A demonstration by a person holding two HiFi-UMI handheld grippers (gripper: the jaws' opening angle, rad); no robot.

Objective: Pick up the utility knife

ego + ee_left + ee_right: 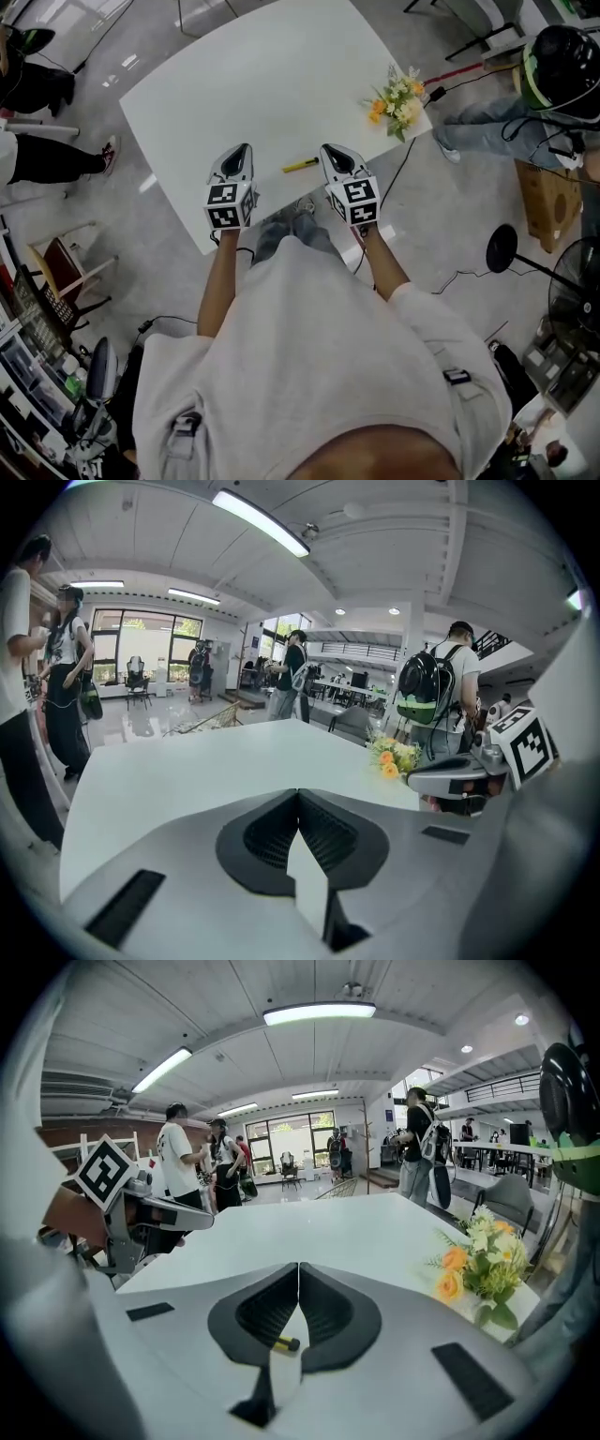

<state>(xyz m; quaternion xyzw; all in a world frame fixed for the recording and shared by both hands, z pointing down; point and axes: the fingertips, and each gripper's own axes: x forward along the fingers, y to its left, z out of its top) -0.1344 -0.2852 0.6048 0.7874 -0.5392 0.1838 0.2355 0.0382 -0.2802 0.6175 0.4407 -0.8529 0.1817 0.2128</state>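
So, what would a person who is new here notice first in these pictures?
First, the two marker-cube grippers: the left claw and the right claw, both shut, over the near edge of the white table. Between them lies a yellow utility knife, and a bunch of flowers sits at the table's far right corner.

Head view: high above the person, looking steeply down on the white table (281, 84). Left gripper (246, 148) view and right gripper (326, 148) view: low, close over the tabletop, facing across it. All 3 share table and flowers (398, 101). Each gripper view catches the other gripper.
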